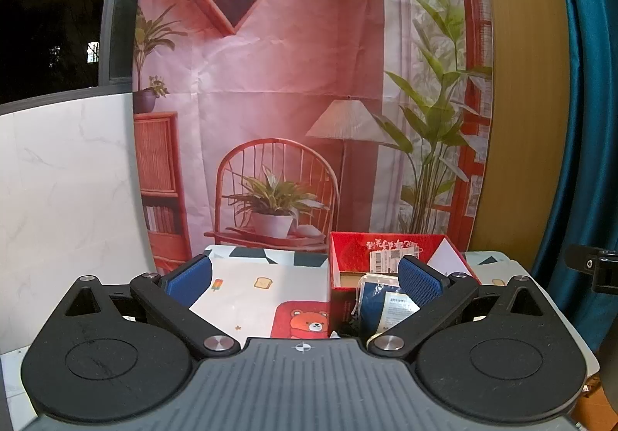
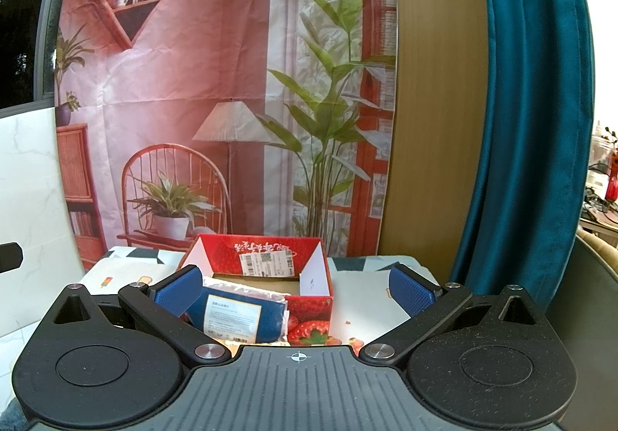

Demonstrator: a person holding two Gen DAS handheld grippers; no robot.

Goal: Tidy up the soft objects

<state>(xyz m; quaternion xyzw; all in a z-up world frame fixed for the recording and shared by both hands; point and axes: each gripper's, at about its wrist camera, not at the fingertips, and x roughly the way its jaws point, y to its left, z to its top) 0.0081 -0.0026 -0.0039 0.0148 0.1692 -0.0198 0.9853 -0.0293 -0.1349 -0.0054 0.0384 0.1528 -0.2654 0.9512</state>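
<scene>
Both grippers stand with jaws spread wide and hold nothing. The soft navy-blue fabric item in a clear plastic sleeve with a white label (image 2: 243, 315) leans on the near-left rim of the red strawberry-print cardboard box (image 2: 309, 315), not yet inside it. The box stands on the white cartoon-print tablecloth (image 2: 363, 299).

1. Centre the right gripper (image 2: 295, 290) over the packet's middle.
2. Close gently; the sleeve looks slippery.
3. Keep the left gripper (image 1: 305, 282) near the box wall to steady it.

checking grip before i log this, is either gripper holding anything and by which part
Nothing is held: the left gripper and right gripper both have jaws wide open.
</scene>
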